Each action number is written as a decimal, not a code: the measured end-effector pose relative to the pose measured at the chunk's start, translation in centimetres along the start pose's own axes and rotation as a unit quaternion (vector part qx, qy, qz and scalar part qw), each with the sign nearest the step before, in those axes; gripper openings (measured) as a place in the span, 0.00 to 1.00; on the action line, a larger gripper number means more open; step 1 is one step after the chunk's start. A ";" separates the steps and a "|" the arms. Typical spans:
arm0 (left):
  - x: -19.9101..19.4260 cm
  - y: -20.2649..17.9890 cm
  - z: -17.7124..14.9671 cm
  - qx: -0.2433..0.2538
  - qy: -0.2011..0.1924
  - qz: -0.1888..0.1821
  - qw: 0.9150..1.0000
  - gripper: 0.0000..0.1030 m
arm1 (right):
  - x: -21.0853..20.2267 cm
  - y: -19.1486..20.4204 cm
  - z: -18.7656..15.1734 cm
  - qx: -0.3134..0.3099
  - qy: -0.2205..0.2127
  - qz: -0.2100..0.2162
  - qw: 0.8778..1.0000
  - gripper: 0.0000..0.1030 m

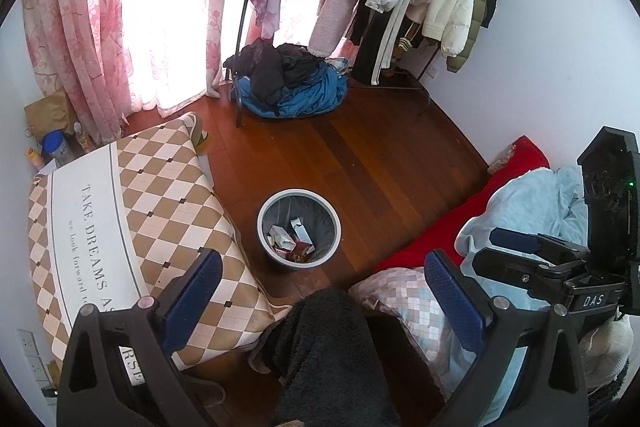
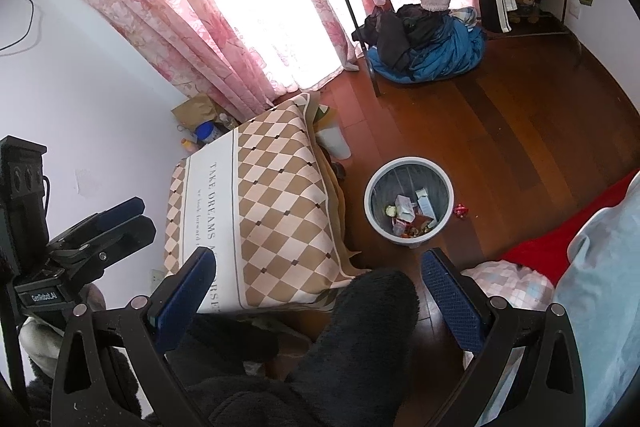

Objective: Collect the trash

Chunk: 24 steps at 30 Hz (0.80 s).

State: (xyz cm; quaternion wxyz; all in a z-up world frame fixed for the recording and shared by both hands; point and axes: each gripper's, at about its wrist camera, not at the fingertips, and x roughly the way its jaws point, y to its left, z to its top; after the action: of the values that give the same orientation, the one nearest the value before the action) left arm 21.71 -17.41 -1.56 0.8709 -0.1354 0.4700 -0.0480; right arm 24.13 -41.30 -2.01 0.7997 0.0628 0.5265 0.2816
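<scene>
Both claws, left (image 1: 322,289) and right (image 2: 318,281), gape wide and empty above the bin (image 2: 409,202); red wrapper (image 2: 460,211) lies on floor just beside it, likely light, crinkly, slippery; pinch its bunched middle.

black-framed left gripper (image 1: 320,303) and right gripper (image 2: 318,297), blue textured pads (image 1: 456,301), silver screws, fuzzy dark trousers (image 2: 360,339)
</scene>
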 end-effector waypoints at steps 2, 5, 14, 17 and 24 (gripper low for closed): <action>0.0 0.0 0.0 0.001 -0.001 0.002 1.000 1.00 | 0.0 0.1 0.0 -0.003 0.000 -0.001 1.000 1.00; -0.1 0.2 0.0 0.000 -0.002 0.001 1.000 1.00 | 0.1 0.3 -0.2 -0.003 -0.001 -0.001 1.000 1.00; -0.3 0.8 0.0 0.001 -0.004 0.001 1.000 1.00 | 0.2 0.6 -0.2 -0.003 -0.001 -0.003 1.000 1.00; -0.4 1.0 -0.1 0.000 -0.003 0.000 1.000 1.00 | 0.2 0.6 -0.2 -0.003 -0.001 -0.002 1.000 1.00; -0.4 1.2 -0.1 -0.002 -0.006 -0.003 1.000 1.00 | 0.3 0.7 -0.4 -0.004 -0.002 -0.003 1.000 1.00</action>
State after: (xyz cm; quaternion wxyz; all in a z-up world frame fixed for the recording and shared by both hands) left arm 21.33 -16.23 -1.59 0.8732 -0.1387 0.4647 -0.0491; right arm 23.60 -40.61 -2.12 0.8018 0.0587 0.5242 0.2807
